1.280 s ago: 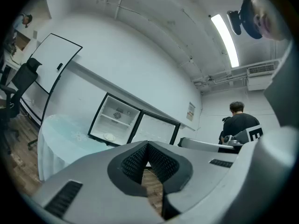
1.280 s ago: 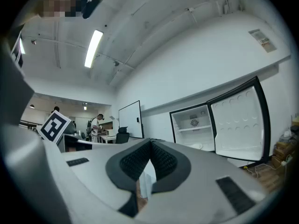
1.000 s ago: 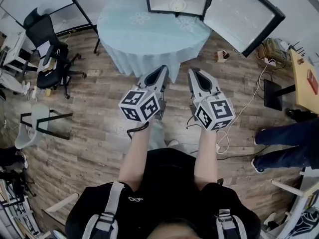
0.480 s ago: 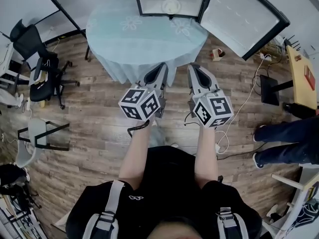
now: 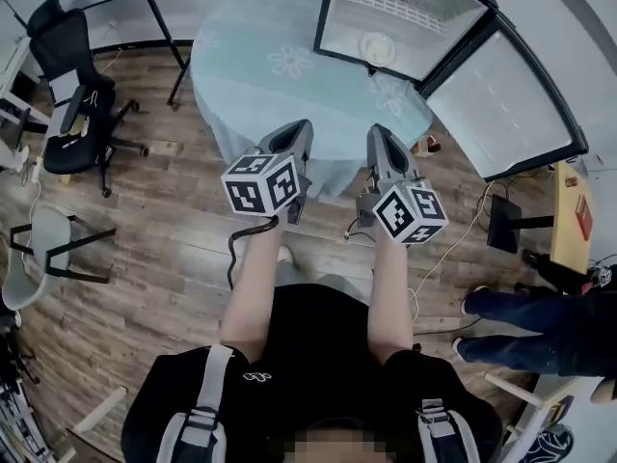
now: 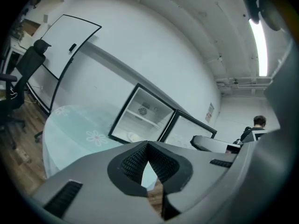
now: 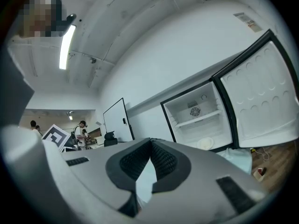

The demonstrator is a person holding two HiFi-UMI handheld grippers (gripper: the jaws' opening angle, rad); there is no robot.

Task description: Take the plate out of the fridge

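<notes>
Your left gripper [image 5: 298, 135] and right gripper [image 5: 377, 140] have jaws pressed together, empty; the plate [image 5: 377, 48] sits inside the open fridge [image 5: 349, 13].

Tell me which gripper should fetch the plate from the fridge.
Right. The right gripper points straight at the small white round plate in the open white fridge; the left gripper sits farther aside. Both shut.

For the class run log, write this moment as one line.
fridge: open | plate: inside, below shelf | left gripper: jaws shut, empty | right gripper: jaws shut, empty | step: plate not yet taken
</notes>
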